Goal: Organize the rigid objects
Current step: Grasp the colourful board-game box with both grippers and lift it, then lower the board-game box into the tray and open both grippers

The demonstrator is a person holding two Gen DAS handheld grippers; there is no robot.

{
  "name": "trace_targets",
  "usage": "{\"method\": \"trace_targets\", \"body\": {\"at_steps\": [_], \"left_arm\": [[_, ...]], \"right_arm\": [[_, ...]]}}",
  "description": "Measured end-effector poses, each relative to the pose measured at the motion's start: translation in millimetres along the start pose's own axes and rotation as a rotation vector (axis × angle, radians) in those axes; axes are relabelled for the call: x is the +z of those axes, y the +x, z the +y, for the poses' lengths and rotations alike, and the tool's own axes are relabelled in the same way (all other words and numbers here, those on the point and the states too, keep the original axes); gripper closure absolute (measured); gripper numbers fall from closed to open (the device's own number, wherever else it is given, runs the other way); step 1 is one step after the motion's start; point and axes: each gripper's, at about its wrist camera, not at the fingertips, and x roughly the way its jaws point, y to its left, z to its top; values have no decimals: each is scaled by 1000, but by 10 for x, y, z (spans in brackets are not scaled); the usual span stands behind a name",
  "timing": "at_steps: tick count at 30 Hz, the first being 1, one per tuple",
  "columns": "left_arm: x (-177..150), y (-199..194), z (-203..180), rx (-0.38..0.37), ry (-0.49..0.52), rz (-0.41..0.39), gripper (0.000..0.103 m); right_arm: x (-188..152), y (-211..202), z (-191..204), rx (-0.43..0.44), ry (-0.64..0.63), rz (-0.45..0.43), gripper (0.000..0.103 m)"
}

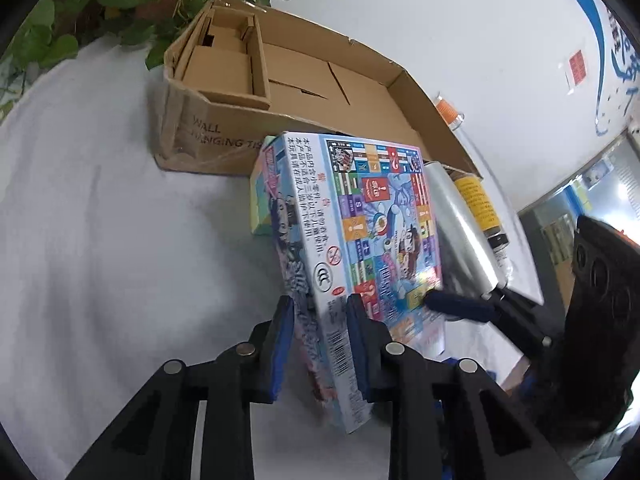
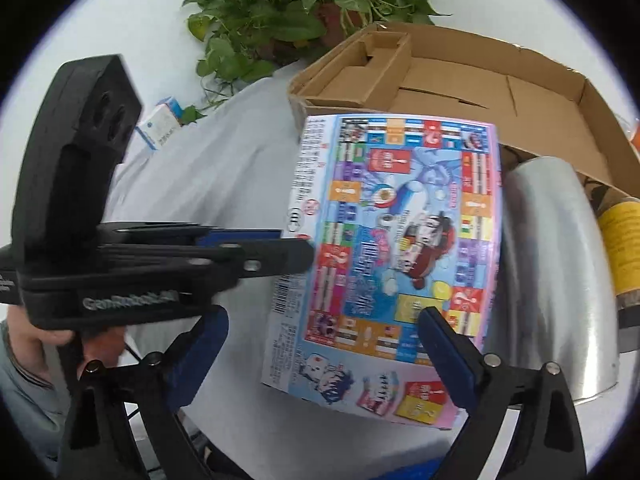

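Observation:
My left gripper [image 1: 320, 320] is shut on a colourful board-game box [image 1: 360, 240], pinching its thin side edge and holding it tilted above the white cloth. The box also fills the right wrist view [image 2: 400, 240], where the left gripper [image 2: 292, 248] comes in from the left onto the box's edge. My right gripper [image 2: 324, 344] is open, its blue pads [image 2: 444, 344] spread just in front of the box's lower face; its fingertip [image 1: 456, 306] shows against the box in the left wrist view. An open cardboard carton [image 1: 304, 84] [image 2: 480, 80] stands behind.
A roll of clear film [image 1: 460, 224] [image 2: 556, 264] and a yellow-labelled bottle [image 1: 480, 208] [image 2: 624, 240] lie right of the box. A green block [image 1: 260, 208] sits behind the box. A potted plant [image 2: 304, 8] and small blue-white cartons [image 2: 160, 124] stand at the back.

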Motion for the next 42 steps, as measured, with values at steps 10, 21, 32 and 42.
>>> {"method": "trace_targets", "body": {"at_steps": [10,21,32,42], "left_arm": [[-44,159,95,-64,-72,34,52],[39,187,250,-87,-92,22,55],[467,-446,-195,40,63,-243,53],[2185,-163,-432,106,175,-232,53]], "right_arm": [[101,-99,-374,-127,-10,37,6],[166,127,-451,-103,-31,123,2],[283,-229,-78,-195,-16,-80,17],[1521,-562,-799,-128,129,-259,17]]}}
